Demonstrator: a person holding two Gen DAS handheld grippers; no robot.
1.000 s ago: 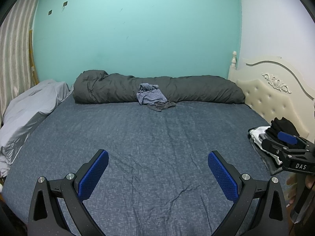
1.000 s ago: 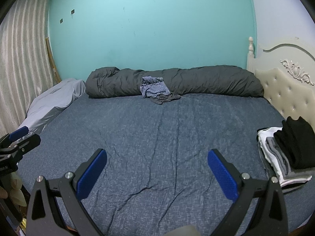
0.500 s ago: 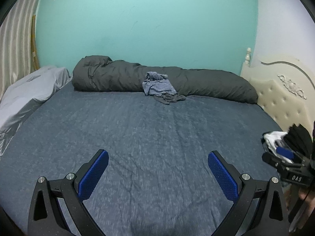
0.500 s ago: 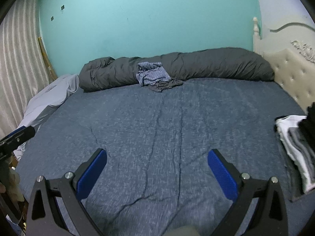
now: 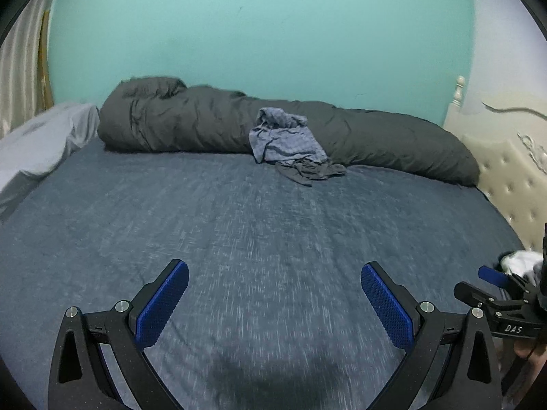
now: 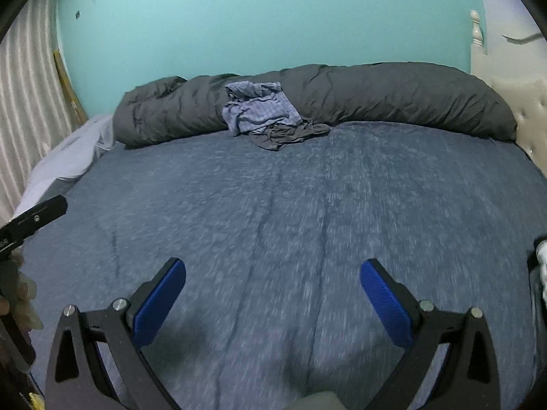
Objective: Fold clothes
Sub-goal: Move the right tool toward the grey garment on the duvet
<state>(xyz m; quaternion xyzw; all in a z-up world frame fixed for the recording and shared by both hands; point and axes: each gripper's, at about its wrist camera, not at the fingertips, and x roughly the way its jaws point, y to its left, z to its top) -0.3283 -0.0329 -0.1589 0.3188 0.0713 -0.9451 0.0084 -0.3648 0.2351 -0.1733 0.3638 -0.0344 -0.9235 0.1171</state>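
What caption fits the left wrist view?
Open left gripper over a blue bed, unfolded clothes ahead.

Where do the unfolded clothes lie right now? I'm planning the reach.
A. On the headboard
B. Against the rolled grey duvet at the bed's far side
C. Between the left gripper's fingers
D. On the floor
B: the crumpled clothes rest against the grey duvet, far from both open grippers.

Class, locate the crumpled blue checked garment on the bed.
In both views the blue checked garment lies at the bed's far side, against the rolled grey duvet, atop a dark grey garment.
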